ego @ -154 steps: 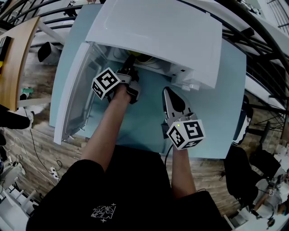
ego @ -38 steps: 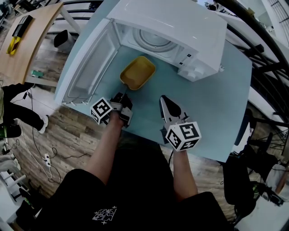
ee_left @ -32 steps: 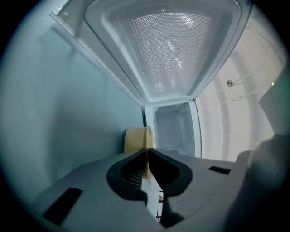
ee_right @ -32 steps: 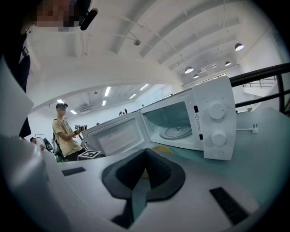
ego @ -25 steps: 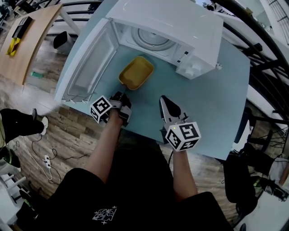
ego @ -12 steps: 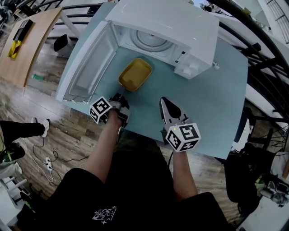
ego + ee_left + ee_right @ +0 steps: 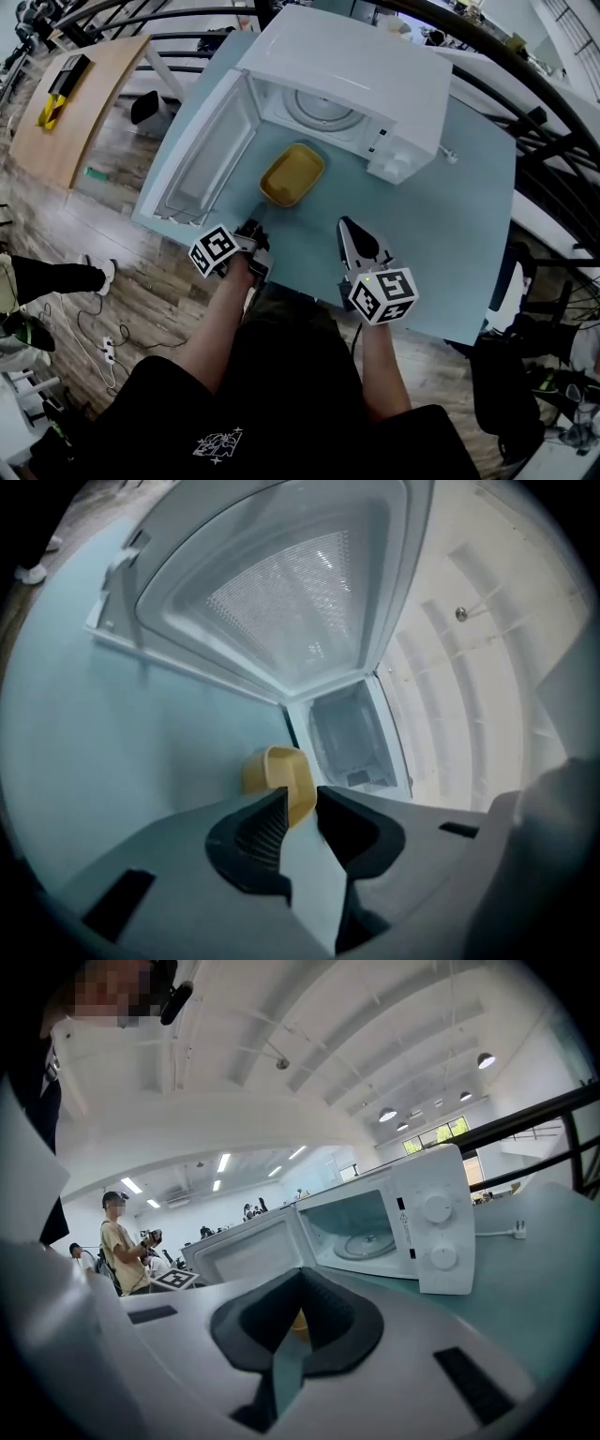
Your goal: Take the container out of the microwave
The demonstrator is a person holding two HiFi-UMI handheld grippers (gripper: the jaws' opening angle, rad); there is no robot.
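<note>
The yellow container [image 7: 292,175] rests on the teal table [image 7: 441,244] just in front of the white microwave [image 7: 356,66], whose door [image 7: 211,155] hangs open to the left. The cavity holds only its glass turntable [image 7: 323,111]. My left gripper [image 7: 255,227] is near the table's front edge, a short way back from the container and not touching it. In the left gripper view the left gripper [image 7: 302,797] is open with nothing between its jaws, and the container [image 7: 279,778] lies beyond them. My right gripper [image 7: 345,225] is shut and empty, to the right of the container.
The open door [image 7: 281,583] takes up the table's left side. A power plug [image 7: 450,157] lies right of the microwave. A wooden bench [image 7: 70,103] stands left of the table, black railings run behind and right. A person [image 7: 122,1241] stands far off.
Since 6.2 s ago the container has come out of the microwave onto the table. Over the last second and a half my left gripper let go of its rim and drew back toward me.
</note>
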